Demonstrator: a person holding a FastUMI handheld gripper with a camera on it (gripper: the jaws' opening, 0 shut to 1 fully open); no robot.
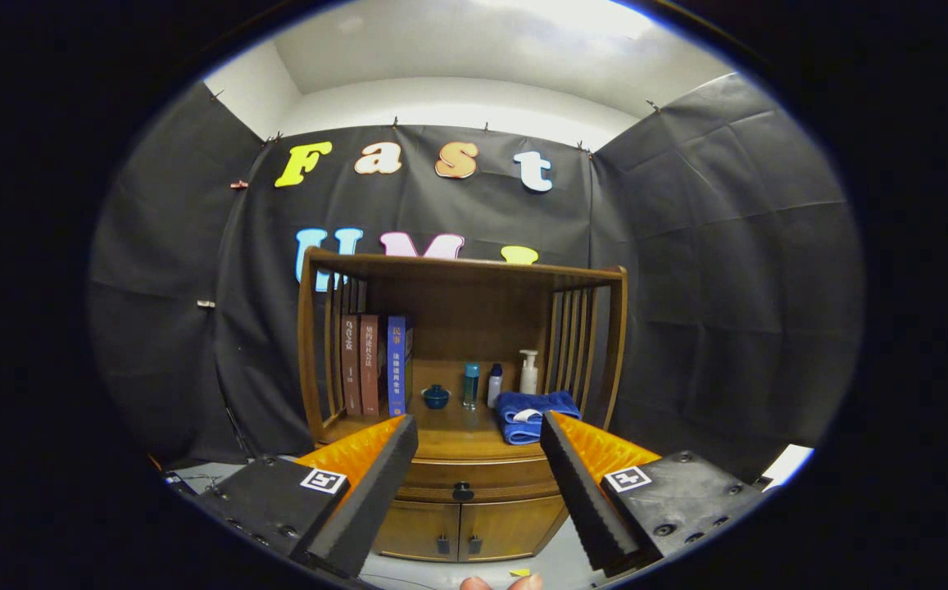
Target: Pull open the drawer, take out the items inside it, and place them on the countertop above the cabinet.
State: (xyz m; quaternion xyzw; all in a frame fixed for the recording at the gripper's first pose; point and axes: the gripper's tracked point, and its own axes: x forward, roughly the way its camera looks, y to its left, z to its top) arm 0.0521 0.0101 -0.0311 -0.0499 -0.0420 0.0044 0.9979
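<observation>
1. Drawer [474, 475] shut flush in the wooden cabinet [310, 360], its dark round knob [463, 492] centred on the front, just above the two lower doors [461, 528]; contents hidden behind the closed front.
2. Knob seen between the two fingers and well beyond their tips, so nothing gripped yet.
3. Gripper [478, 430] spread wide and empty, fingers aimed straight at the cabinet front; judged a lined-up approach, wide enough to straddle the knob before closing.
4. Countertop [449, 434] directly above the drawer, bare wood at its front edge; likely the drop zone for whatever comes out.
5. Already on that surface: folded blue towel [535, 414] at the front right, small blue lidded pot [436, 397], teal bottle [471, 385], small white bottle [495, 385], white pump bottle [528, 373] ranged further back, three upright books [375, 365] against the left slatted side.
6. Fingertips of a person [502, 583] just visible below the gripper, presumably the holding hand.
7. Task judged at its start: drawer unopened, knob the first target.
</observation>
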